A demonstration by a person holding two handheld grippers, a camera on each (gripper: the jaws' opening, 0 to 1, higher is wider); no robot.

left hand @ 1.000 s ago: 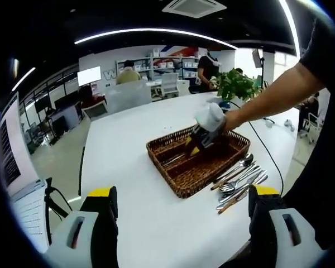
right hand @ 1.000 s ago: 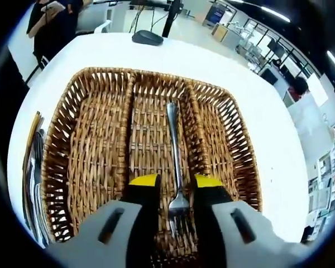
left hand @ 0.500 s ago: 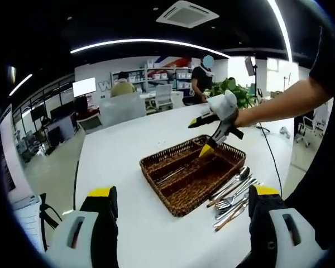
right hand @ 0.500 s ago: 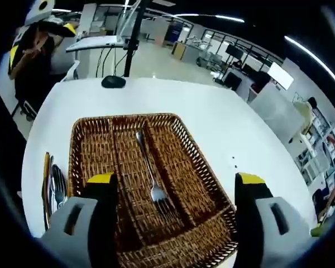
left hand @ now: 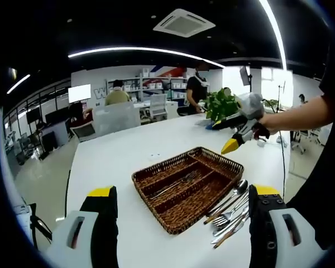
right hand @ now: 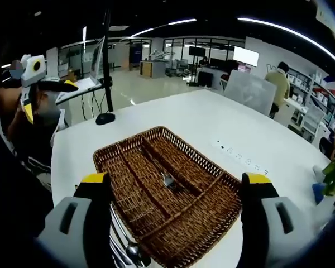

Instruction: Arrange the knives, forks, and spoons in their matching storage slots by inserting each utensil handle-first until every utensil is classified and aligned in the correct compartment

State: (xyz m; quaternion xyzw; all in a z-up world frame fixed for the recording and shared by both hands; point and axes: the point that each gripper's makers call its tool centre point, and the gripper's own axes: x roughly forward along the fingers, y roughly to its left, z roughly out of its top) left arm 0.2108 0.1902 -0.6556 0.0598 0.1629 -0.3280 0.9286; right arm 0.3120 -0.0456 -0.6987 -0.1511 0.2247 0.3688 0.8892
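Here, left gripper view: loose utensils (left hand: pixel 230 206) beside basket (left hand: pixel 184 187).

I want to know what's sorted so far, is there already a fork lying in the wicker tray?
Yes, one fork lies in the middle compartment of the wicker tray, while other utensils wait on the table beside it.

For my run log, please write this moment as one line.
fork: lying in middle slot of basket | loose cutlery: on table beside basket | left gripper: open | right gripper: open, above basket
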